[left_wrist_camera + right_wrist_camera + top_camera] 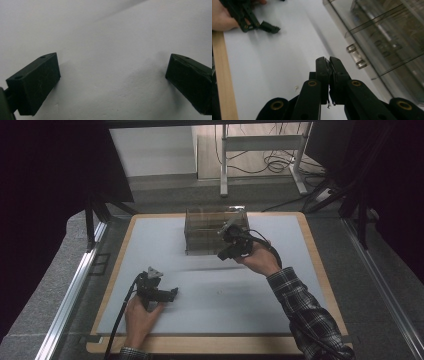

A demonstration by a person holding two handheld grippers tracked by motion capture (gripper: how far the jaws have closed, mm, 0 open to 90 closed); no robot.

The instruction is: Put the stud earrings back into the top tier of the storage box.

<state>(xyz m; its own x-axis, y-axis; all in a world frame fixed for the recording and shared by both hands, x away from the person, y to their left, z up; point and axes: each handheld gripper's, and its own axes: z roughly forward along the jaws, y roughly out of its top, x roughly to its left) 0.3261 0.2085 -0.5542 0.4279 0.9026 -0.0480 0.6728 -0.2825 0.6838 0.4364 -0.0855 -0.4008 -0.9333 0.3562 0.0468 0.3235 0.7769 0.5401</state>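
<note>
Clear box (212,230), right claw (226,254) just beside, closed

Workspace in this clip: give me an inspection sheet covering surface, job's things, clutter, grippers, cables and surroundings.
Surface: pale mat on a wood-edged table; a tiny speck near its middle.
Job's things: clear plastic drawer box at the far middle of the mat; metal handles on its front.
Clutter: nothing seen.
Grippers: left gripper rests low over the mat, jaws wide apart, nothing between them. Right gripper is held beside the box front, jaws closed together, apparently on nothing; not touching the box.
Cables: one trails from the left gripper off the near edge; loose cables on the floor beyond.
Surroundings: metal frame rails, grey floor, a white stand.
</note>
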